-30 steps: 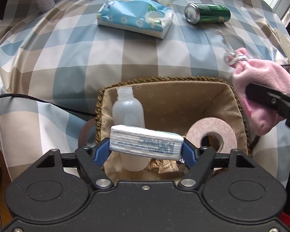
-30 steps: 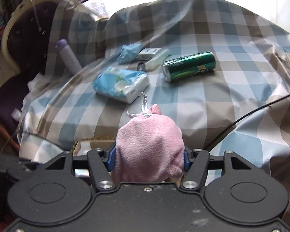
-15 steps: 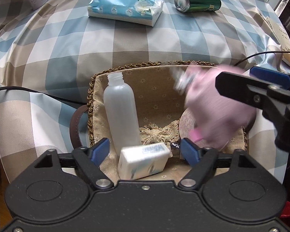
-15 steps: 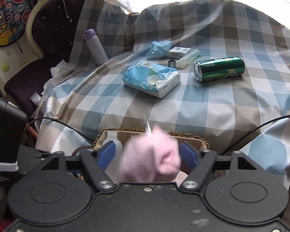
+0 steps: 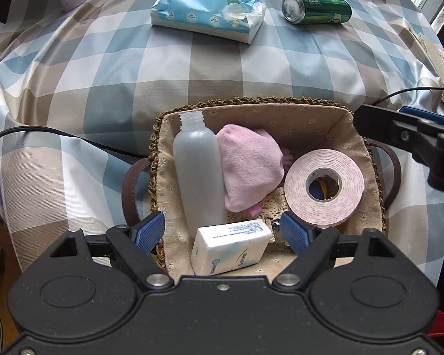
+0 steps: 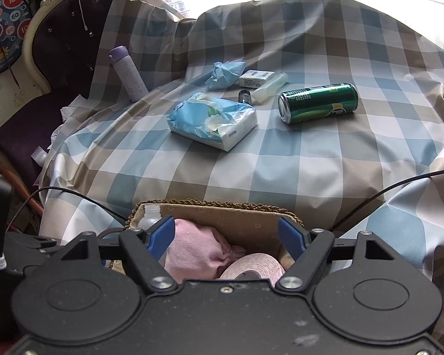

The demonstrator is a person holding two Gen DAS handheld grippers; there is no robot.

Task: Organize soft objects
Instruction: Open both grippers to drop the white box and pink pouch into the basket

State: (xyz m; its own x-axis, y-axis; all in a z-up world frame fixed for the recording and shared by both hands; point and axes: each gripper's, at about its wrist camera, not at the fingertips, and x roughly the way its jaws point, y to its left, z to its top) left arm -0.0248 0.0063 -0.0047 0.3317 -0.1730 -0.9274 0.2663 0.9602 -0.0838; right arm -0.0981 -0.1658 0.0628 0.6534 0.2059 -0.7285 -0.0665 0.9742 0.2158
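Note:
A woven, cloth-lined basket [image 5: 251, 102] sits on the checked cloth. In it lie a pink plush pouch [image 5: 251, 165] and a small white tissue pack [image 5: 231, 250]. My left gripper [image 5: 223, 232] hovers open over the basket's near end. The tissue pack lies loose below and between its blue pads, apart from both. My right gripper [image 6: 226, 236] is open above the basket [image 6: 222, 205], and the pink pouch [image 6: 195, 251] rests under it, free of its pads. A large blue tissue pack [image 6: 213, 121] lies farther back on the cloth.
The basket also holds a clear plastic bottle [image 5: 199, 174] and a pink tape roll [image 5: 324, 188]. Beyond it are a green can [image 6: 318, 102], a crumpled blue cloth [image 6: 225, 71], a small white box [image 6: 256, 77] and a purple flask [image 6: 128, 74]. Black cables cross the cloth on both sides.
Both grippers opened. The left one let the white tissue pack drop into the basket's near end. The right one let go of the pink pouch, which now lies beside the bottle.

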